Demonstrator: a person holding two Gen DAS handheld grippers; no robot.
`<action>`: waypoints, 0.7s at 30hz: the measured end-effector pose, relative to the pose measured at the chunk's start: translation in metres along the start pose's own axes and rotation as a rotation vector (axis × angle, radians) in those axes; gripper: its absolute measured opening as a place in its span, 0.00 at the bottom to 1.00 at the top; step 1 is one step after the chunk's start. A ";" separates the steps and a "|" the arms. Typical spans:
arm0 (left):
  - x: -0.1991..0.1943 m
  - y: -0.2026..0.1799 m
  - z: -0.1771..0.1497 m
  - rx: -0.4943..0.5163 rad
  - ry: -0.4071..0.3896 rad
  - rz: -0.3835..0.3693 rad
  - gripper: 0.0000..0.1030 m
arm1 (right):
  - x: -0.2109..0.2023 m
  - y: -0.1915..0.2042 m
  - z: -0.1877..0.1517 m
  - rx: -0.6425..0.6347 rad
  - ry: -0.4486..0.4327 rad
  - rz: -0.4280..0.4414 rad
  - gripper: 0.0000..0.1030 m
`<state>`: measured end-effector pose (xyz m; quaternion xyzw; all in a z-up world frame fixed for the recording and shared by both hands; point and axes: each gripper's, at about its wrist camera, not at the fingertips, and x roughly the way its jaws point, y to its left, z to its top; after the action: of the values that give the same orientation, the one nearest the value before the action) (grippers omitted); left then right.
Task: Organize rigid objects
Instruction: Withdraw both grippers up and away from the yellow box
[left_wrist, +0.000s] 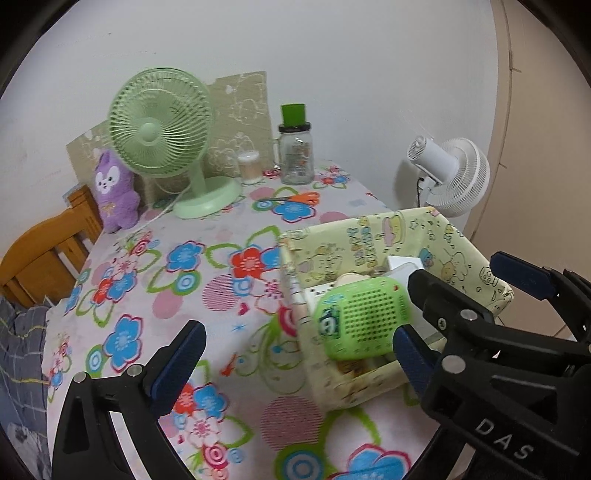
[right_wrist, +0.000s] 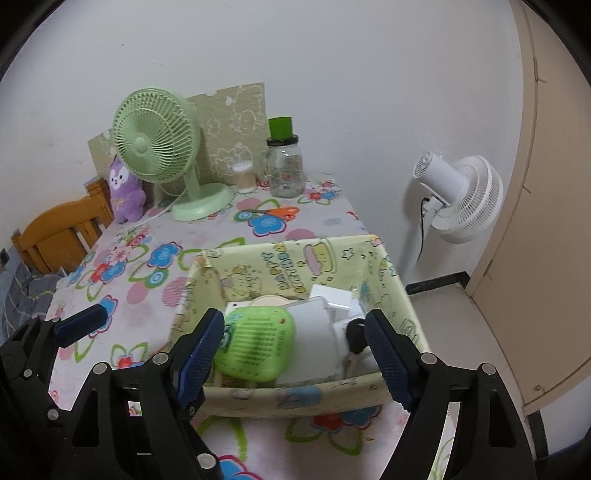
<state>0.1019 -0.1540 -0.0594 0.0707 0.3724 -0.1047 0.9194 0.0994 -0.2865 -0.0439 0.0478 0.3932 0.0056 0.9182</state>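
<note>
Evidently the sorting is well advanced: the green perforated case (right_wrist: 255, 345) lies in the patterned storage box (right_wrist: 295, 400) at the table's near right corner, on top of white boxes (right_wrist: 314, 332), so loose hard items are gathered in one place. The right gripper (right_wrist: 295, 354) hangs above the box with its jaws apart and nothing between the pads; the case sits below its left pad, unheld. The left gripper (left_wrist: 299, 362) hovers wide open and empty over the floral tablecloth (left_wrist: 155, 288), left of the box. Only the right wrist view shows a black item (right_wrist: 356, 334) inside the box; orange scissors (left_wrist: 295, 199) remain out near the far edge.
</note>
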 end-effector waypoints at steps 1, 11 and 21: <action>-0.003 0.005 -0.002 -0.005 -0.004 0.004 1.00 | -0.002 0.004 -0.001 -0.003 -0.002 0.001 0.79; -0.026 0.056 -0.021 -0.069 -0.036 0.036 1.00 | -0.018 0.045 -0.008 -0.028 -0.026 0.026 0.82; -0.057 0.104 -0.044 -0.122 -0.078 0.087 1.00 | -0.038 0.087 -0.017 -0.068 -0.056 0.049 0.84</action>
<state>0.0577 -0.0360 -0.0458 0.0265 0.3387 -0.0445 0.9395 0.0634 -0.2002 -0.0199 0.0266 0.3655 0.0401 0.9296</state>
